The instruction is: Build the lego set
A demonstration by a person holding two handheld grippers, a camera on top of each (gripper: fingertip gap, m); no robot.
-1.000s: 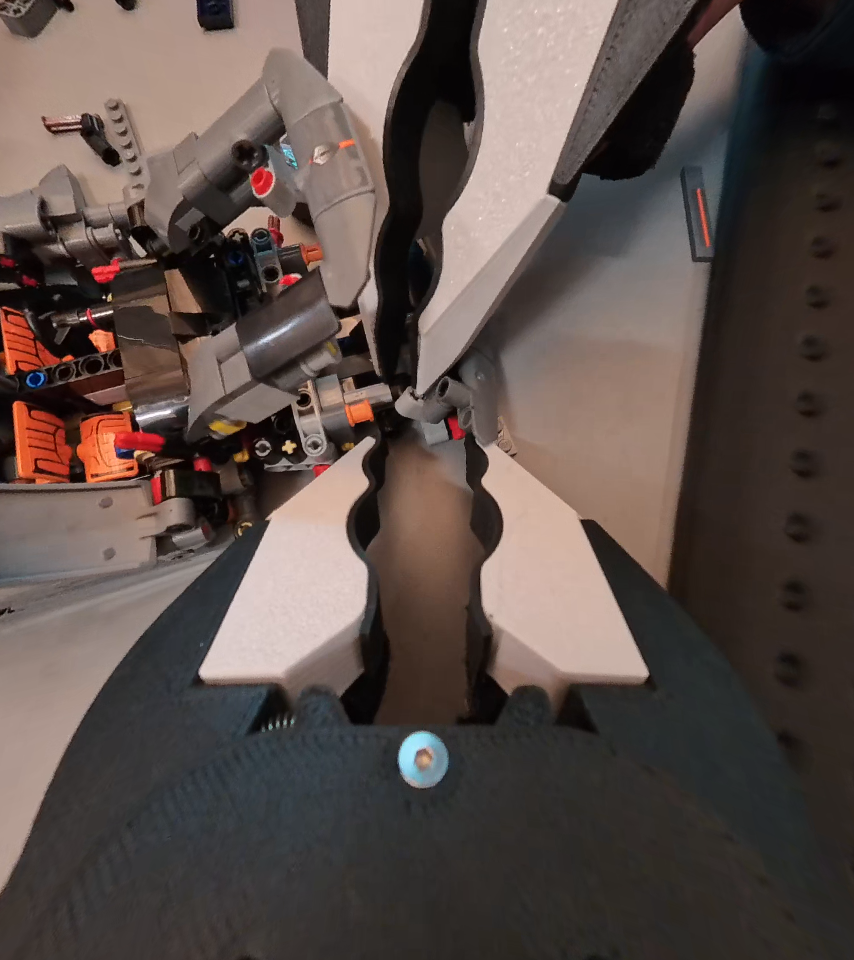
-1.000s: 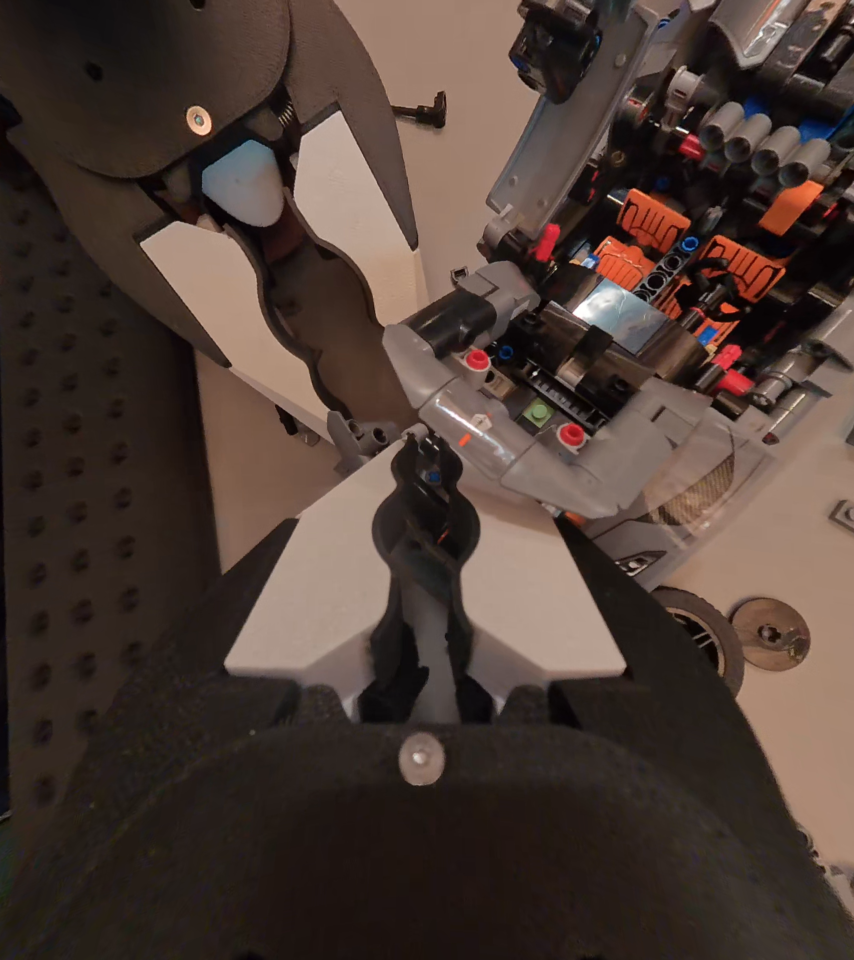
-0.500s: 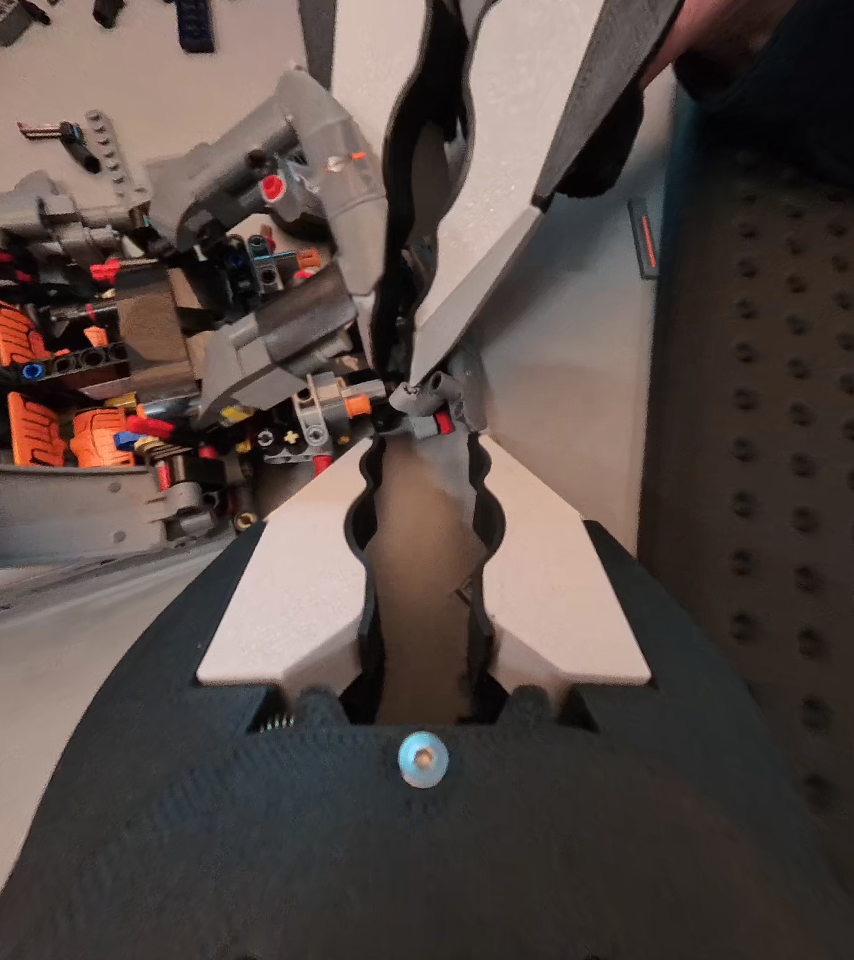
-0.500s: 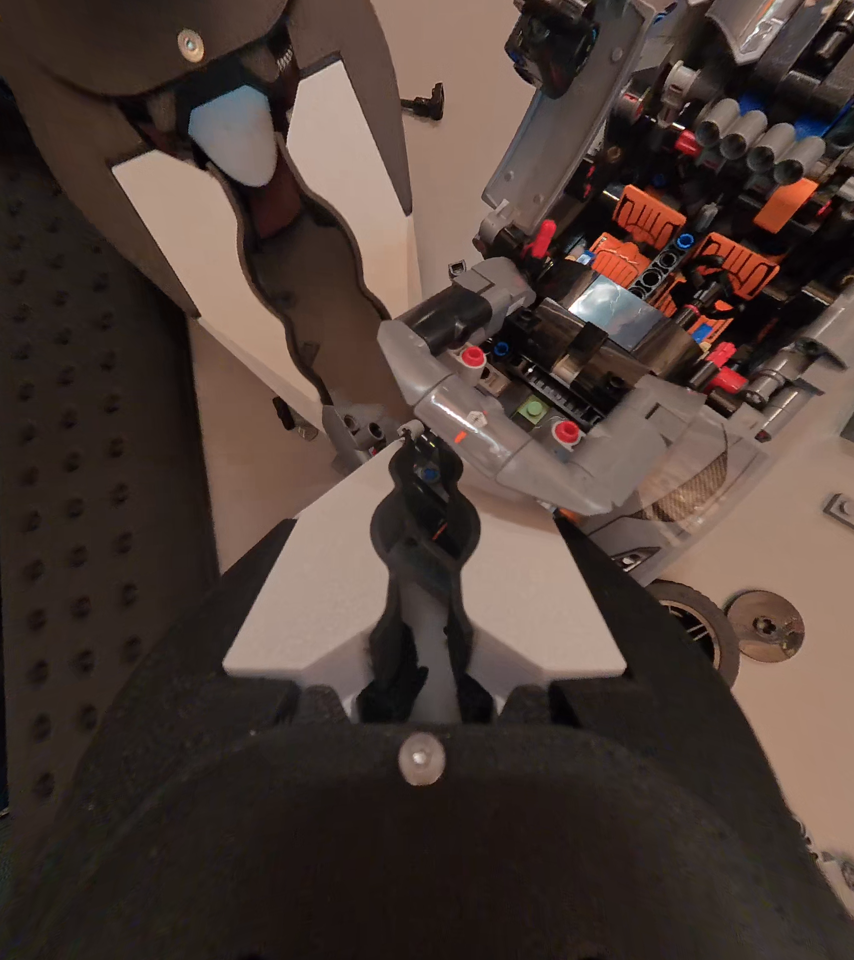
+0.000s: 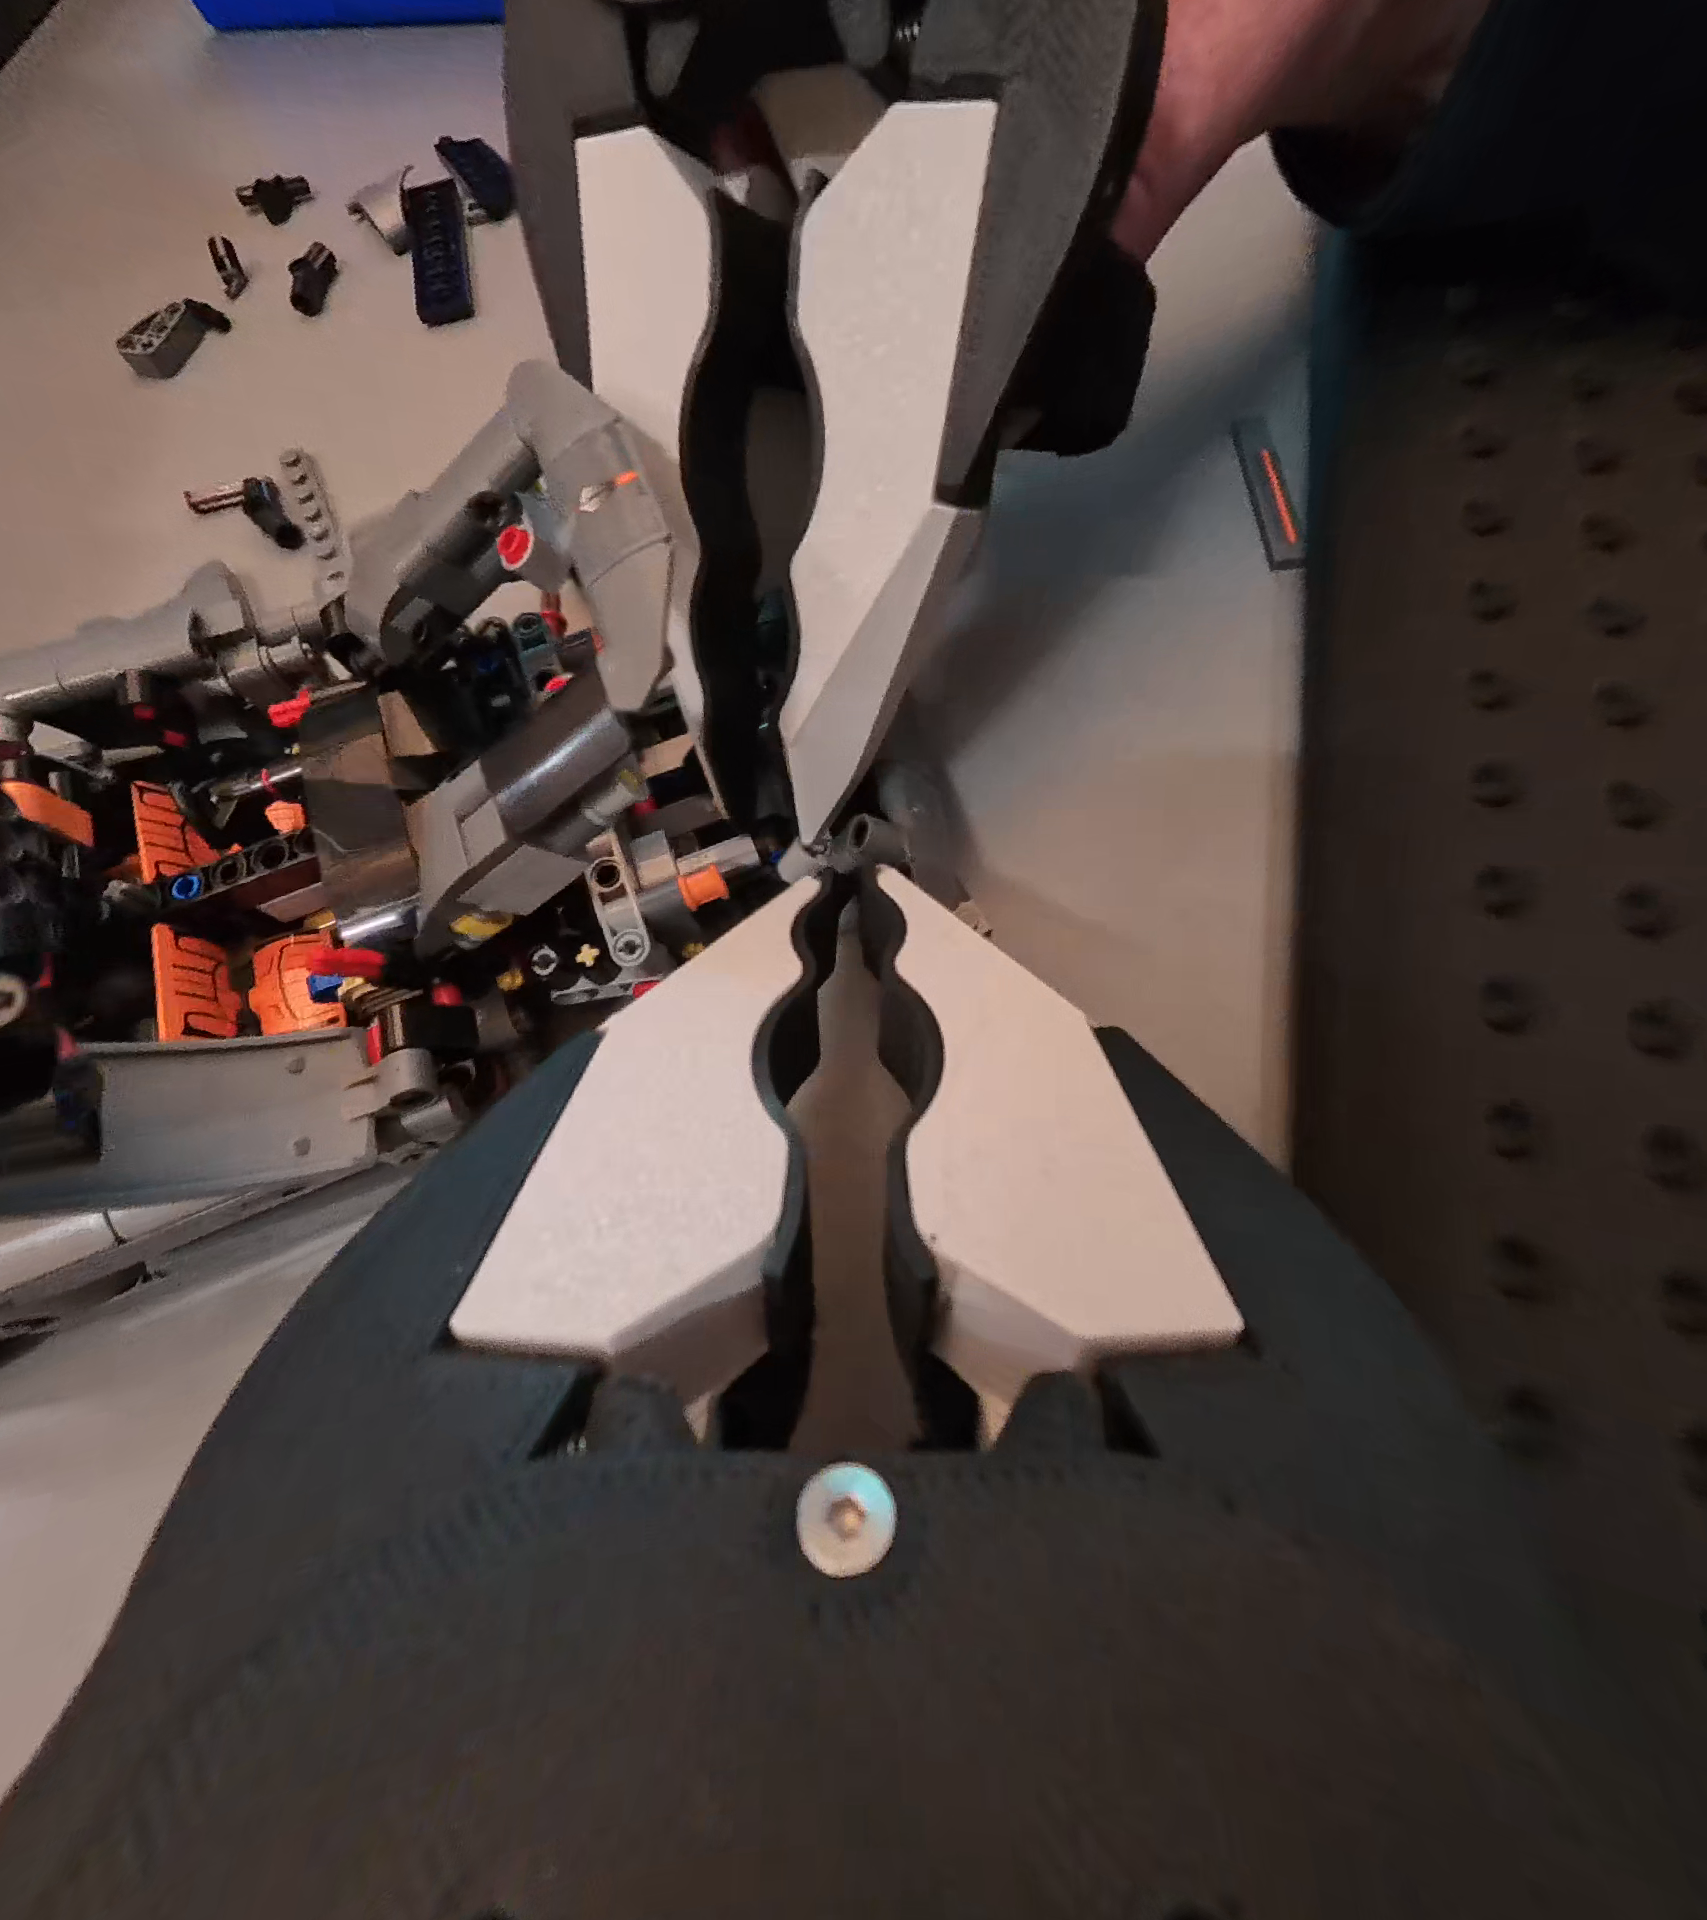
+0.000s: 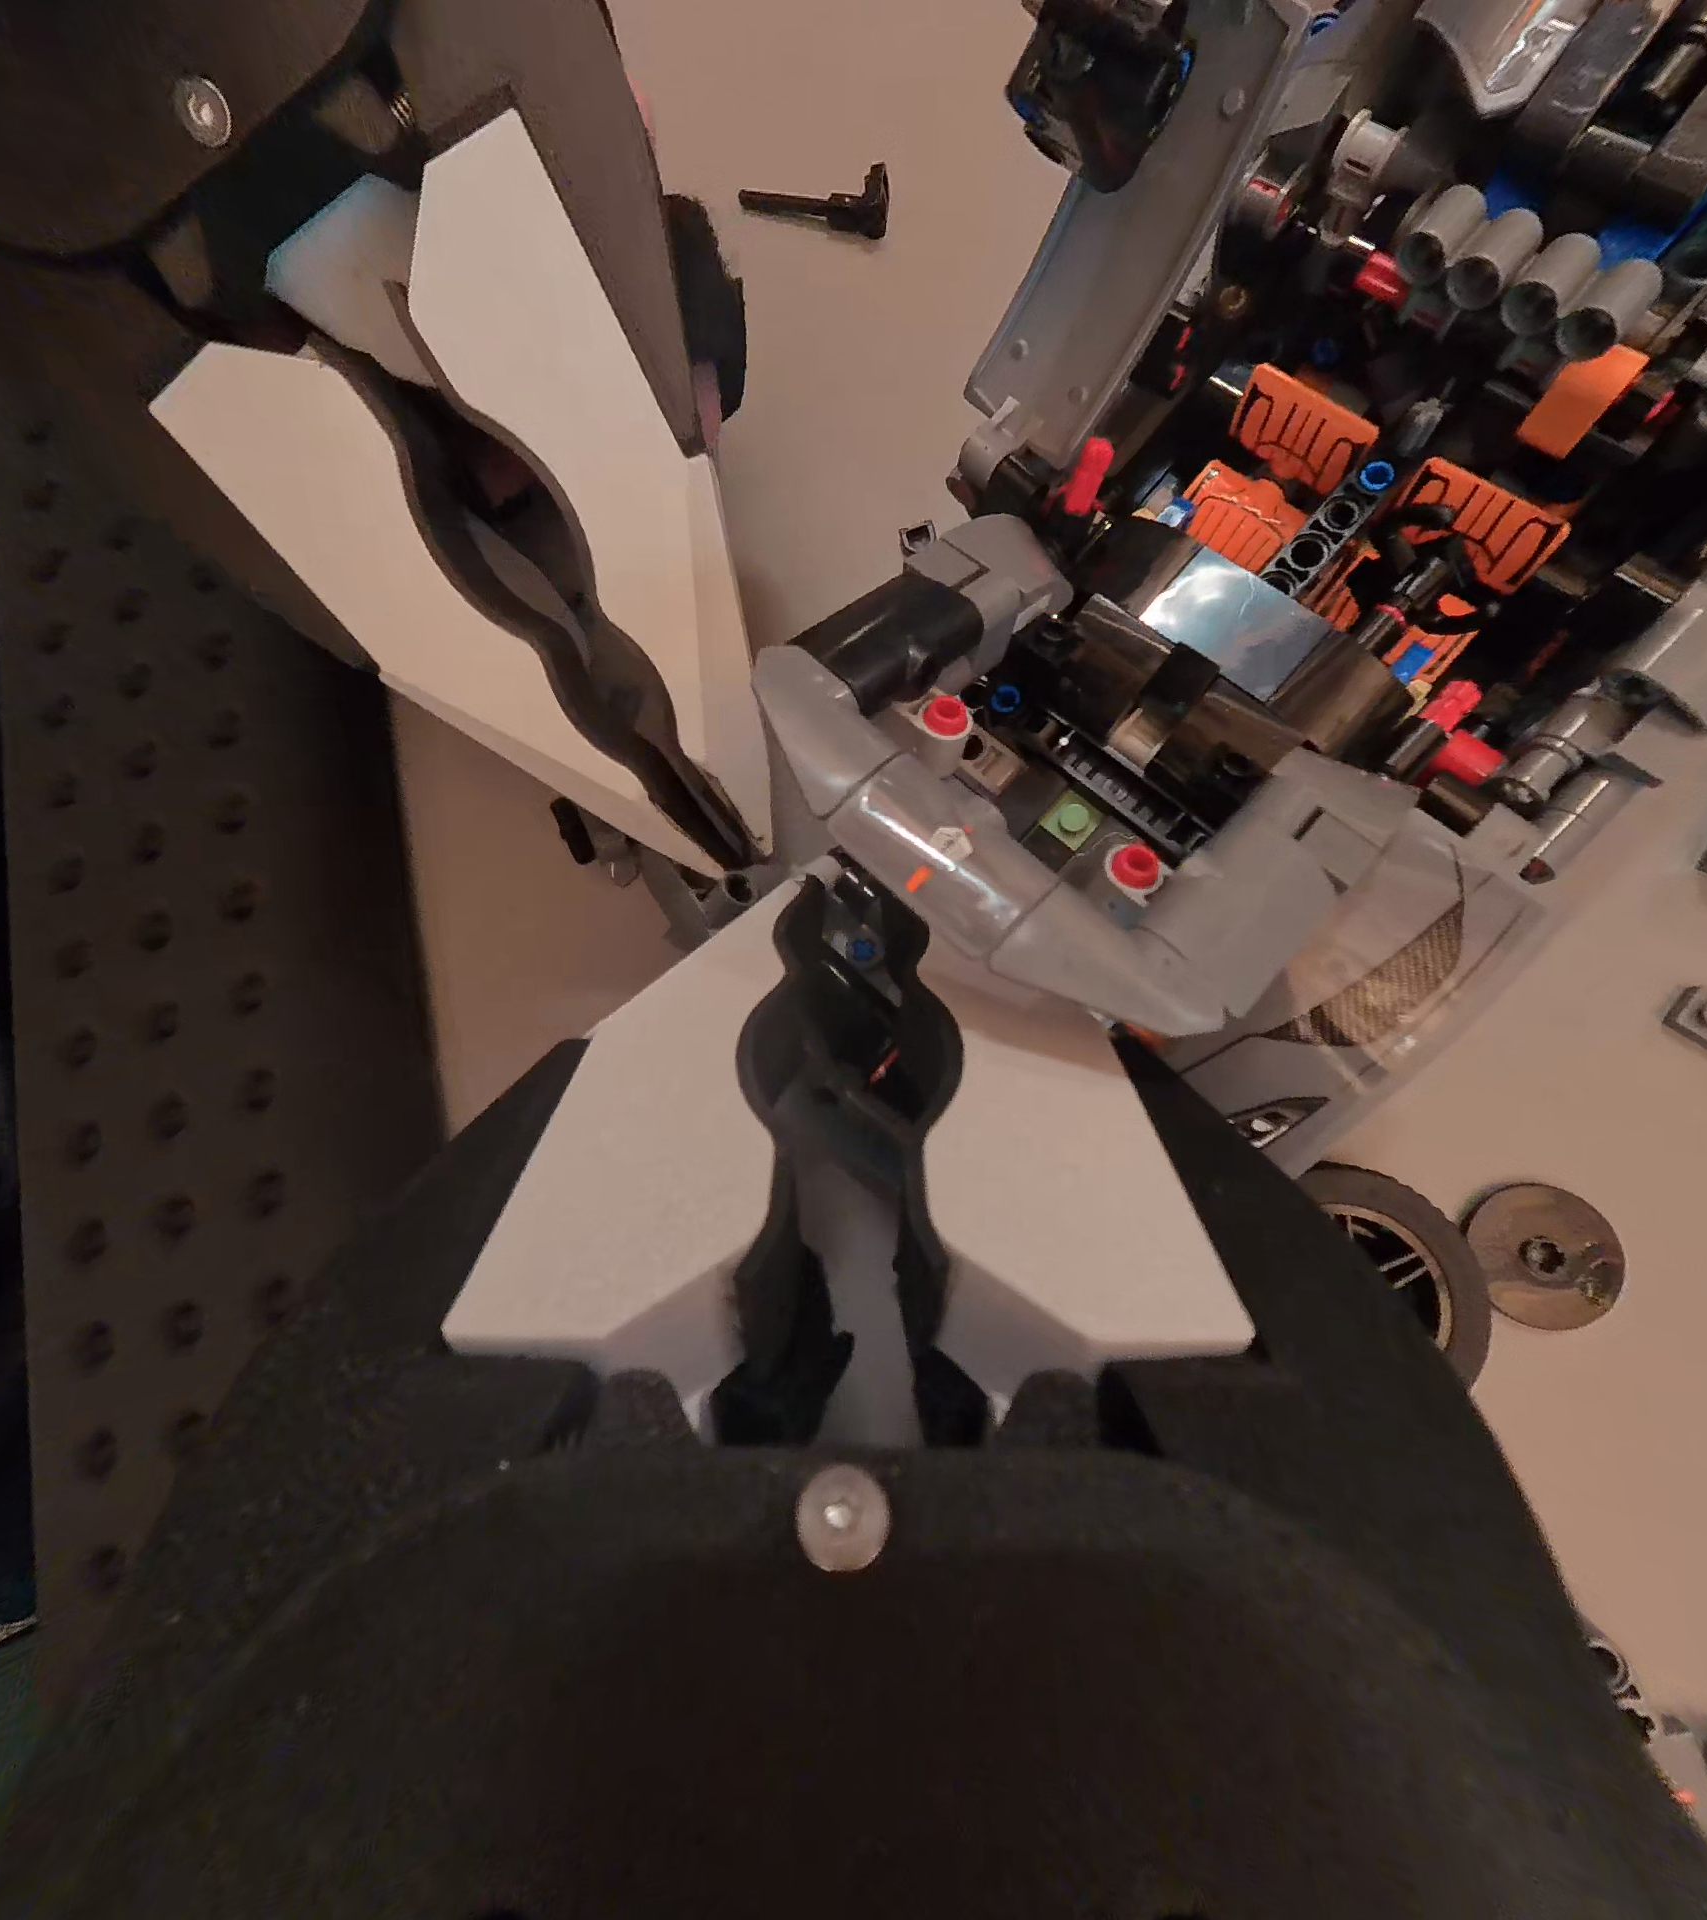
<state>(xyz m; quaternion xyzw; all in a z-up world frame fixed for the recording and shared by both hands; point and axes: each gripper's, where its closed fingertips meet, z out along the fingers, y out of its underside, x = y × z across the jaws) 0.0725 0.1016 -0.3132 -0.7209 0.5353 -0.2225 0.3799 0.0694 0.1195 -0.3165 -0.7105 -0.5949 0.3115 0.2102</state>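
The lego car (image 6: 1192,831) is grey and black with orange ribbed seats (image 6: 1296,426) at 1 o'clock and red pins. Both grippers' fingers (image 5: 620,1174) are white, black-lined.

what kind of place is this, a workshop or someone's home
Probably a hobby or work table indoors; which one I cannot tell. A half-built grey toy car lies on a pale table, loose pieces are scattered beside it, and a spare wheel lies nearby.

Pale table (image 5: 59,416): lego car (image 6: 1348,727), loose pieces (image 5: 309,270), wheel (image 6: 1400,1257).
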